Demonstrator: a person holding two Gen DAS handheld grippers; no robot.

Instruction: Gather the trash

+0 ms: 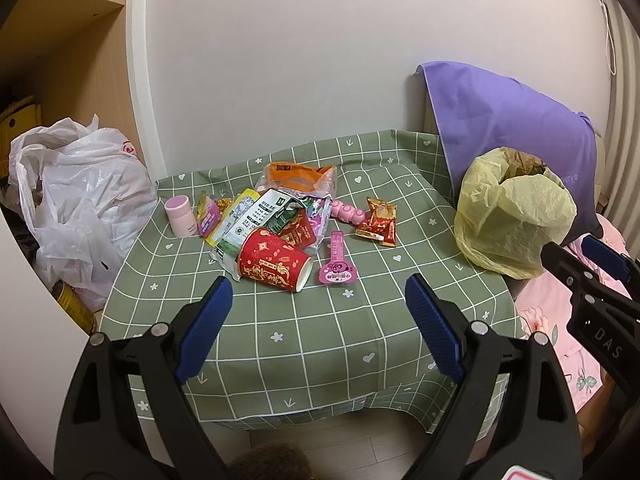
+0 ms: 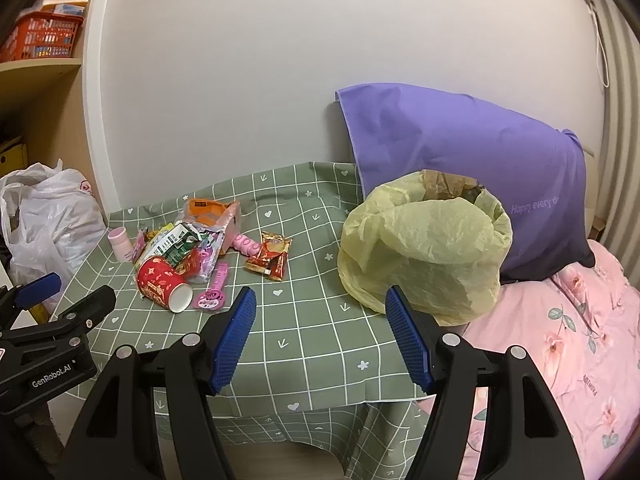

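Note:
A heap of trash lies on the green checked tablecloth (image 1: 304, 332): a red paper cup (image 1: 274, 260) on its side, a crumpled carton (image 1: 260, 216), an orange wrapper (image 1: 298, 174), a red snack packet (image 1: 378, 222), a pink label strip (image 1: 337, 262) and a small pink jar (image 1: 181, 216). A yellow trash bag (image 1: 512, 216) stands open at the table's right edge. My left gripper (image 1: 319, 292) hovers open just short of the cup. My right gripper (image 2: 321, 308) is open, low over the table, left of the yellow bag (image 2: 426, 248). The cup (image 2: 164, 284) lies to its left.
A white plastic bag (image 1: 80, 208) bulges on the floor left of the table beside wooden shelves with a red basket (image 2: 42, 36). A purple pillow (image 2: 460, 168) leans on the wall behind the yellow bag. Pink floral bedding (image 2: 572, 340) lies on the right.

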